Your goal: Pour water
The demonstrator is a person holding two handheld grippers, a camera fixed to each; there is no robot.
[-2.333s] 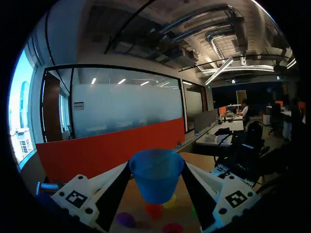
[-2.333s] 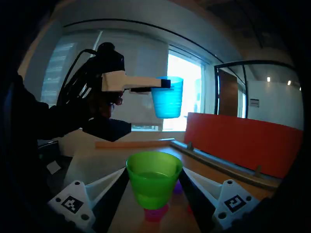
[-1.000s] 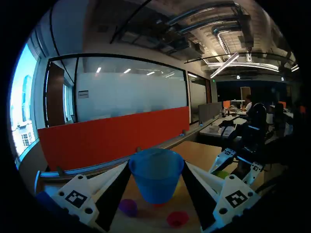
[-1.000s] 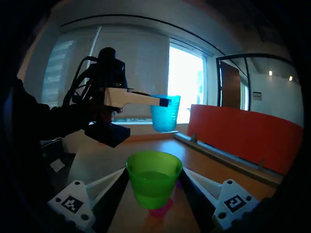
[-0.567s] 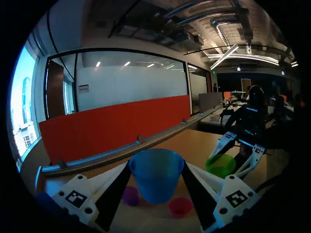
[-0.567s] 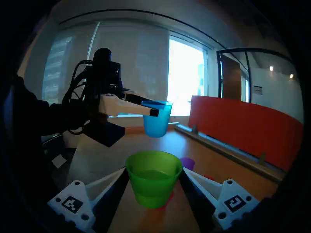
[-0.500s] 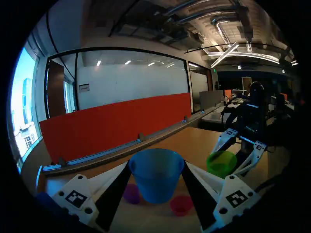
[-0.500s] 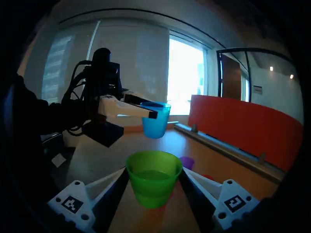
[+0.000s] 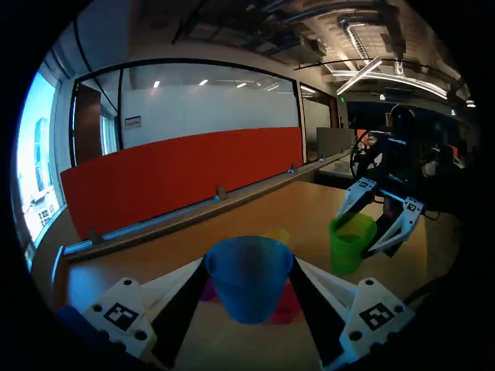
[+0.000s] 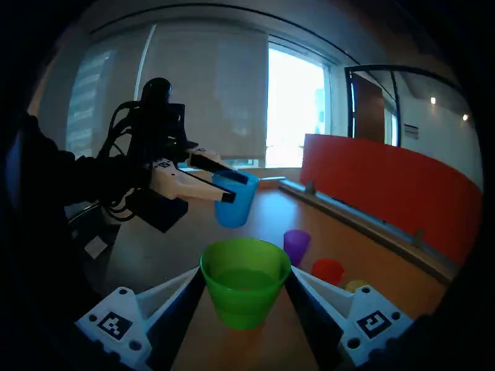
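As the left gripper [image 9: 247, 267] comes down from its raised position, the blue cup [image 9: 249, 300] clamped between its fingers now hangs low over the table [image 9: 173, 247], near the green cup [image 10: 245, 297]. The right gripper [image 10: 245, 271] pinches the green cup, which is upright with water visible inside. Neither cup tilts. Judgement: the cups are being brought together and the pour has not begun. Purple cup [image 10: 296, 245], red cup [image 10: 327, 270] and yellow cup [image 10: 356, 284] stand on the wooden surface. Room: open office, red partition [image 9: 185, 179], frosted glass wall [image 9: 204, 117], bright window [image 10: 291, 105].
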